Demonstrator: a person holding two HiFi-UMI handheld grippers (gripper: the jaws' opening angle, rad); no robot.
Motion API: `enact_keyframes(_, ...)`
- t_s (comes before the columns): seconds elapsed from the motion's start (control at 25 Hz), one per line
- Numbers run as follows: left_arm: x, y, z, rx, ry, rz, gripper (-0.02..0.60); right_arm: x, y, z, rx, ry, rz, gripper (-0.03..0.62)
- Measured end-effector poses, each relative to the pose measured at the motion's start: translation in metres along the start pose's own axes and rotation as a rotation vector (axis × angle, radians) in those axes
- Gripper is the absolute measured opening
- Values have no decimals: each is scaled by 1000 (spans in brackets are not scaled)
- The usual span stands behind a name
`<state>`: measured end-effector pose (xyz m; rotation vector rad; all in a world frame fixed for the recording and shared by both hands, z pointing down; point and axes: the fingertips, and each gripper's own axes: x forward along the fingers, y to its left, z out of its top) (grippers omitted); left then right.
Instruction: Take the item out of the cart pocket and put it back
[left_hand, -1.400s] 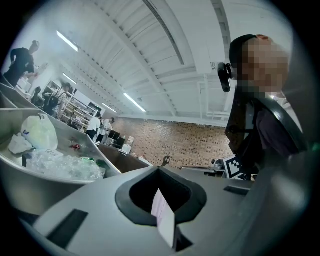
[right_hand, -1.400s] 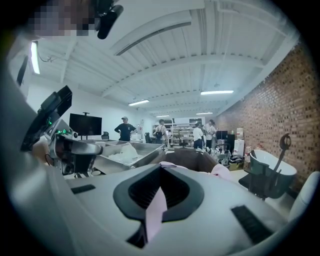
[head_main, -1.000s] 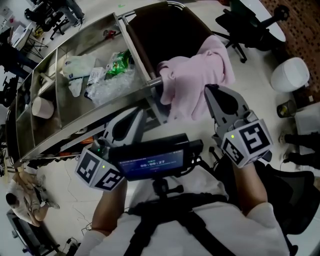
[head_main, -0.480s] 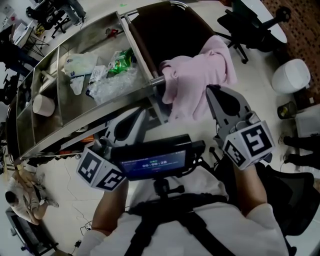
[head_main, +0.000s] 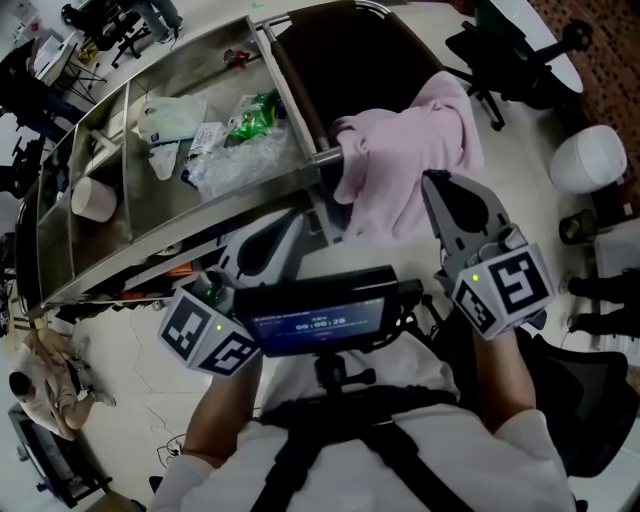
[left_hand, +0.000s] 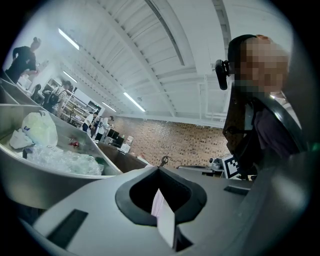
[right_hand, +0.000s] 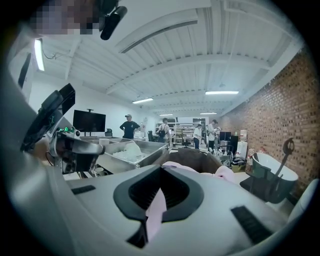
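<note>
A pink cloth (head_main: 410, 140) hangs over the near rim of the dark brown cart pocket (head_main: 340, 60) at the end of the steel cart (head_main: 255, 195). My right gripper (head_main: 432, 180) is shut and empty, its tip just below the cloth's lower right edge. The left gripper (head_main: 288, 218) is also shut and empty, below the cart's rim to the left of the cloth. In the right gripper view the closed right gripper (right_hand: 161, 167) points at the pink cloth (right_hand: 224, 173) and the pocket (right_hand: 195, 157). The left gripper (left_hand: 160, 168) points past the cart's tray (left_hand: 45, 175).
The cart's tray holds clear plastic (head_main: 235, 160), a green packet (head_main: 255, 112), a white bag (head_main: 175, 115) and a white cup (head_main: 88, 198). A white bin (head_main: 590, 160) and an office chair (head_main: 510, 50) stand right of the pocket. A screen (head_main: 320, 322) sits between my hands.
The head view has shifted a little, so the cart sits slightly lower and further right in it. Both grippers keep their places and stay shut.
</note>
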<state>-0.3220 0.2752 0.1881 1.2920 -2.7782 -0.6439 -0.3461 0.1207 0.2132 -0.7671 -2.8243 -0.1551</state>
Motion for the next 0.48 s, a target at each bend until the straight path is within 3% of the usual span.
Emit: enact_keyframes(0.48, 3, -1, 3, 4, -11, -5, 3, 0, 0, -3, 4, 13, 5, 0)
